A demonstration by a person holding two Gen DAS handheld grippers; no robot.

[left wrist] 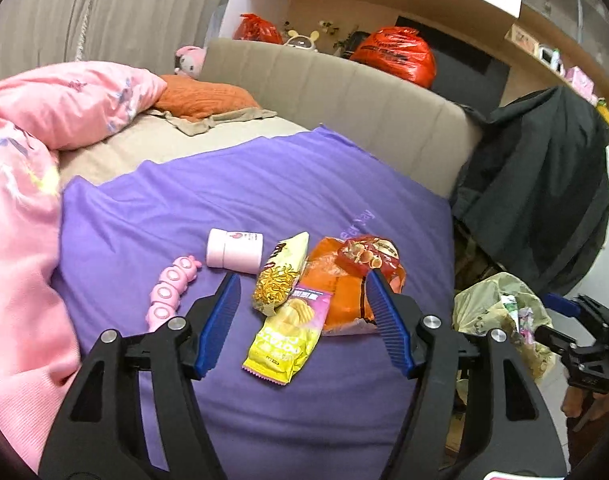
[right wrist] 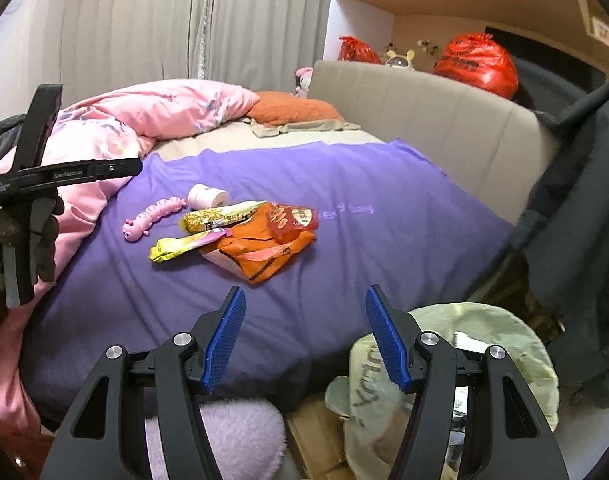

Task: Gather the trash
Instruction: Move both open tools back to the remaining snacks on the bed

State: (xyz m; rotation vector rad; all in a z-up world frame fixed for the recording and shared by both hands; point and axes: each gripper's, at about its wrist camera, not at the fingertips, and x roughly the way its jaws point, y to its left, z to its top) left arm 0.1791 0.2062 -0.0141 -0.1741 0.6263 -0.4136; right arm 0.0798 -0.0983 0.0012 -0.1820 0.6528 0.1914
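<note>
Wrappers lay in a loose cluster on the purple sheet (left wrist: pixel 152 200) of the bed, and the left gripper (left wrist: pixel 304 284) hung directly over them, released and empty, its blue pads well apart with the yellow chip packet (left wrist: pixel 282 340) lying between them and a little below. That packet's long axis ran from near to far, roughly along the gripper's pointing line, so I judged a straight descent would straddle its narrow width. Going left to right in the left wrist view: a pink caterpillar toy (left wrist: pixel 170 288), a pale pink jar (left wrist: pixel 234 250) on its side, a noodle snack bag (left wrist: pixel 282 276) overlapping the far end of the yellow packet, then an orange bag (left wrist: pixel 344 300) with a red snack pouch (left wrist: pixel 370 256) resting on its far part. The toy and jar did not look like trash. The right gripper (right wrist: pixel 304 332) was also released and empty, farther back from the cluster and near the bed's edge, so the left hand was the nearer. A pale green trash bag (right wrist: pixel 504 344) sat just right of it, beside the bed. Pink bedding (left wrist: pixel 24 220) was heaped on the left; a padded headboard (left wrist: pixel 344 92) and red bags (left wrist: pixel 392 54) stood far off.
</note>
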